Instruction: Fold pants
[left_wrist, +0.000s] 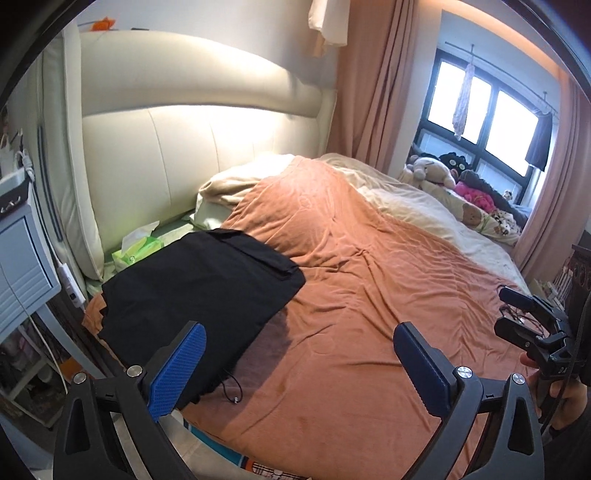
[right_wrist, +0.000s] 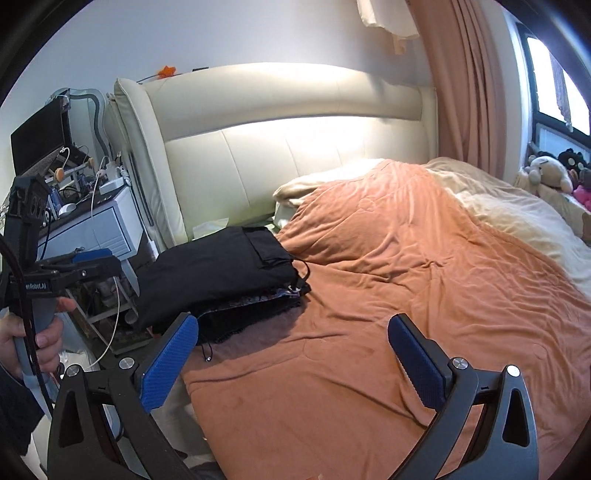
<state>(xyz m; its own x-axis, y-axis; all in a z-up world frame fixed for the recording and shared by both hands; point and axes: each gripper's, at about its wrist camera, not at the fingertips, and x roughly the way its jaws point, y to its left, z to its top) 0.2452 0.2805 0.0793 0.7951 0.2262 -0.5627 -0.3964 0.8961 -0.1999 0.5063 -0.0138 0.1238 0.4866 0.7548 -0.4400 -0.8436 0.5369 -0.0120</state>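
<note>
Folded black fabric pants (left_wrist: 199, 291) sit on orange blanket (left_wrist: 369, 295) at bed's near-left corner. 2 grippers gape, empty: left gripper (left_wrist: 299, 354) nearer, right gripper (right_wrist: 291, 347) beside.

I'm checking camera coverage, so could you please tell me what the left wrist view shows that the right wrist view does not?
Left wrist only: a green tissue pack by the headboard and clothes hanging at the window.
Right wrist only: a monitor on a cluttered nightstand, and patterned fabric under the pants.
Both: folded black pants on the orange blanket, plush toys, and both tongs open, empty.
</note>
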